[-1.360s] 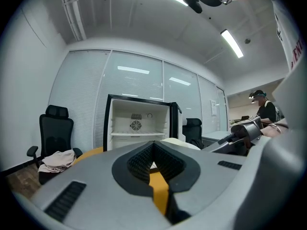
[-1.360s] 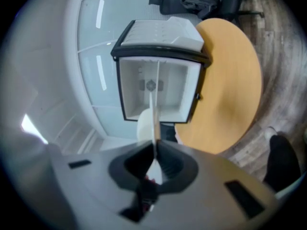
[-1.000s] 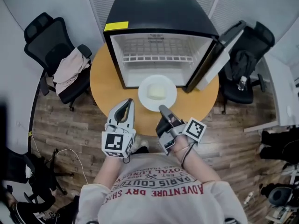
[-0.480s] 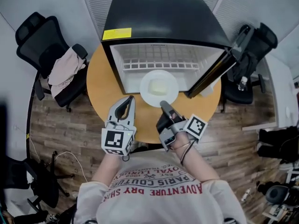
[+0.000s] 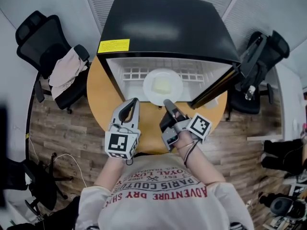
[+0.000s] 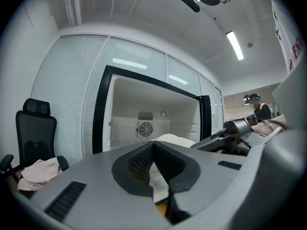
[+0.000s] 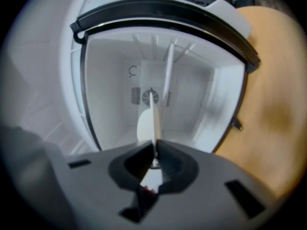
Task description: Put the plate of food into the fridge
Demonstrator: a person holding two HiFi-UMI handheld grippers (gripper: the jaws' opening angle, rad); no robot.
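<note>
counter: round top of orange-brown wood [image 5: 100, 98], bare along its 9 o'clock side and its 5 o'clock edge
on the counter: black fridge [image 5: 163, 28] over the 12 o'clock half, its door [image 5: 217, 86] swung open toward 3 o'clock
fridge shelf: white wire rack [image 5: 136, 73] across the back of the cavity
floor: brown wood planks [image 5: 57, 128]
on the floor: black office chair [image 5: 41, 35] at the counter's 10 o'clock, pale cloth [image 5: 64, 73] draped over it; second black chair [image 5: 266, 56] at 2 o'clock

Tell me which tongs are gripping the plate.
The right tongs, clamped on the near rim of the plate; the left tongs are shut on nothing, apart from it.
</note>
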